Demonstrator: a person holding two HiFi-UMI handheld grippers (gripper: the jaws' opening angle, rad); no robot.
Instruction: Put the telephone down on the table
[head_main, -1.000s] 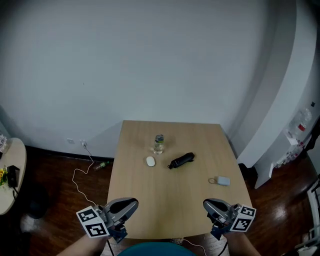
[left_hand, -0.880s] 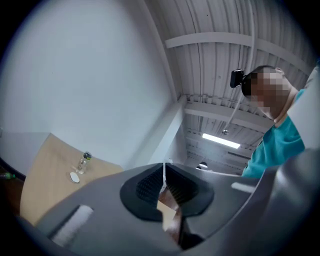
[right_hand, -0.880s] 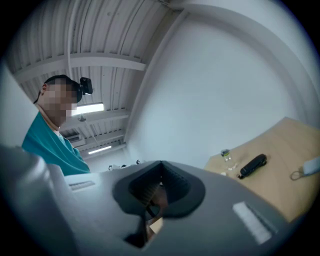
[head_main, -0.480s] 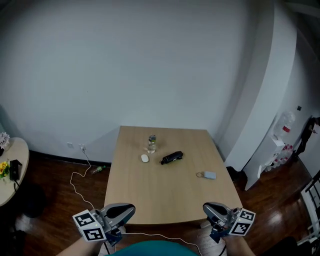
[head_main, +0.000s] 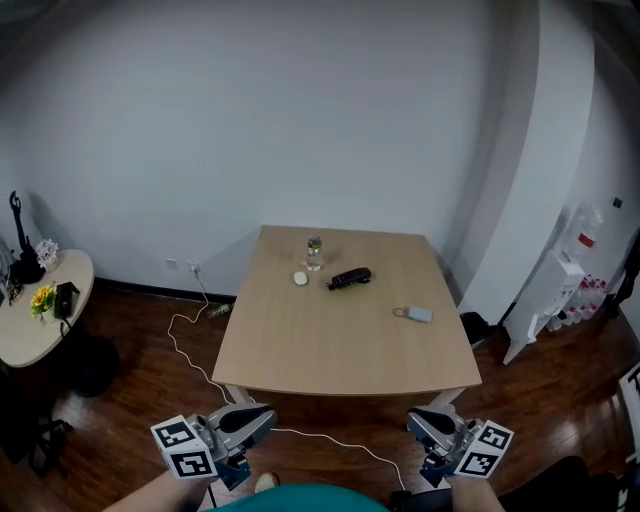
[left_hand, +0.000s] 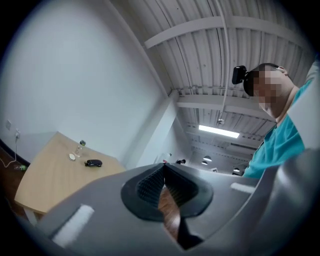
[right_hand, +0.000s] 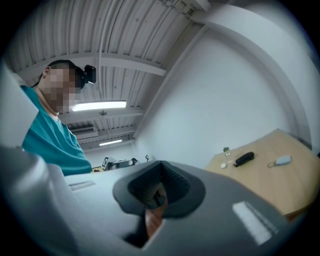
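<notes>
Backing off, the left gripper (head_main: 262, 415) and right gripper (head_main: 419, 419) now hang well clear of the table (head_main: 340, 345), both closed, empty. Phone (head_main: 349, 278) lies there near the bottle (head_main: 314, 252); placing looks done.

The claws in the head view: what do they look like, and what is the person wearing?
The left claw and right claw are smooth grey rounded shells with dark ribbed pads. Each carries a white cube printed with black square markers. The person wears a teal top.
</notes>
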